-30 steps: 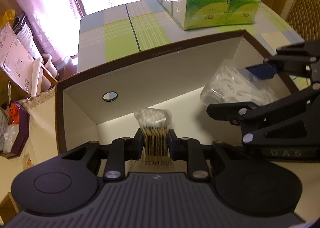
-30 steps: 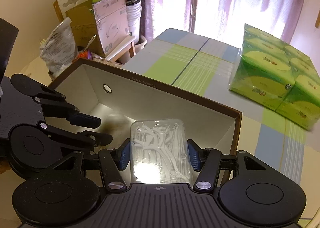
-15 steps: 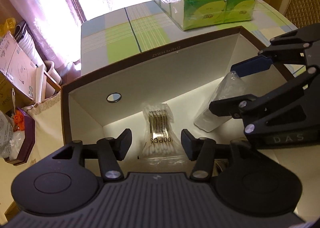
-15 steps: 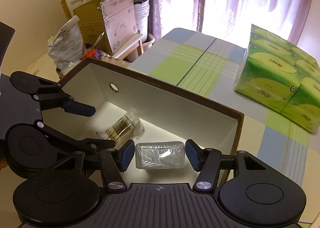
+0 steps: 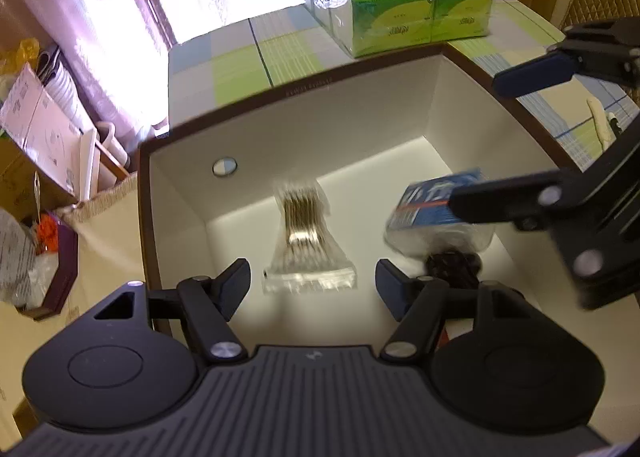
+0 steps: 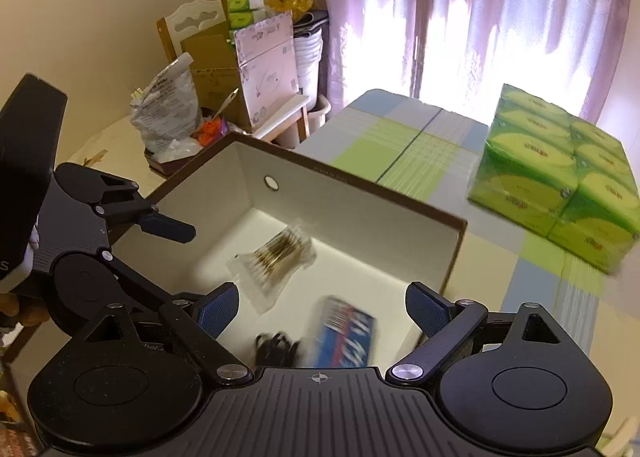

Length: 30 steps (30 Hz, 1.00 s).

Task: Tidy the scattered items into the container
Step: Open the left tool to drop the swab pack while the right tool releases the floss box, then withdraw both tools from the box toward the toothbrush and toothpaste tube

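Observation:
A brown-rimmed box [image 5: 304, 85] with a white inside sits on the table. On its floor lie a clear bag of cotton swabs [image 5: 306, 241], a clear floss-pick pack with a blue label [image 5: 434, 205] and a small black bundle [image 5: 454, 263]. The bag of cotton swabs [image 6: 276, 257], the floss-pick pack [image 6: 346, 331] and the black bundle [image 6: 276, 349] also show in the right wrist view. My left gripper [image 5: 313, 283] is open and empty above the swab bag. My right gripper [image 6: 322, 307] is open and empty above the floss-pick pack.
A green multipack of tissues [image 5: 400, 29] lies on the checked tablecloth [image 6: 404, 153] beyond the box. Left of the table stand cardboard boxes [image 6: 260, 61], a plastic bag [image 6: 170, 105] and buckets [image 6: 308, 57]. A curtained window [image 6: 480, 17] is behind.
A second ago both grippers were shut on their items. The left let go of the swab bag, then the right opened and dropped the floss-pick pack into the box. Both have pulled back.

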Each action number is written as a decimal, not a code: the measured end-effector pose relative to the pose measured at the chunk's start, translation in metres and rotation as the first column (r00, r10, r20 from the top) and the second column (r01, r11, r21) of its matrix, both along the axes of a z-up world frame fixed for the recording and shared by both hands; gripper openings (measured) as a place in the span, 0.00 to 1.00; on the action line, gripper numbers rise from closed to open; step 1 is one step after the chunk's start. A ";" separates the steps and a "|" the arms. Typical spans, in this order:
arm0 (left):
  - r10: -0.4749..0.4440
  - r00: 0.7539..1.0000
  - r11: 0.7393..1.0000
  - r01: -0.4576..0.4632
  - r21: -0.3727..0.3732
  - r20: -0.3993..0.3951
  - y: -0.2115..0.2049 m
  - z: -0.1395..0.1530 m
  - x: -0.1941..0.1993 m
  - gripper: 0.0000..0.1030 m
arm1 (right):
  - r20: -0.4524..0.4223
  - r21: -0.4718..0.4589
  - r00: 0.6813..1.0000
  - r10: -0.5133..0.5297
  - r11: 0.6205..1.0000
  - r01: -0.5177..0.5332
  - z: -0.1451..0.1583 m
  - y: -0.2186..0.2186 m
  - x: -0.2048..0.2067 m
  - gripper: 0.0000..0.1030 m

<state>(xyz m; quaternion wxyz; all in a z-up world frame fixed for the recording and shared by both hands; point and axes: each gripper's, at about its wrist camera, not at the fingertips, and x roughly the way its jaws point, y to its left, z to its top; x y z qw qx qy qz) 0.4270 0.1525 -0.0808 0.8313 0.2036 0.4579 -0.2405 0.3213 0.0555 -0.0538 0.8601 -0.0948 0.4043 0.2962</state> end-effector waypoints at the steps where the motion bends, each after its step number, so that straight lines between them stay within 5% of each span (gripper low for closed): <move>1: 0.004 1.000 1.000 -0.004 -0.002 0.000 0.001 0.001 -0.004 0.65 | -0.003 0.001 1.000 -0.002 1.000 0.002 0.001 -0.002 -0.004 0.93; 18: 0.115 0.993 0.992 -0.115 -0.053 -0.009 0.009 0.030 -0.070 0.84 | -0.038 -0.027 0.998 -0.047 0.999 0.046 0.007 -0.025 -0.063 0.93; 30: 0.186 0.982 0.981 -0.185 -0.056 0.022 0.020 0.049 -0.111 0.89 | -0.025 -0.020 0.999 -0.029 0.999 0.029 0.015 -0.029 -0.092 0.93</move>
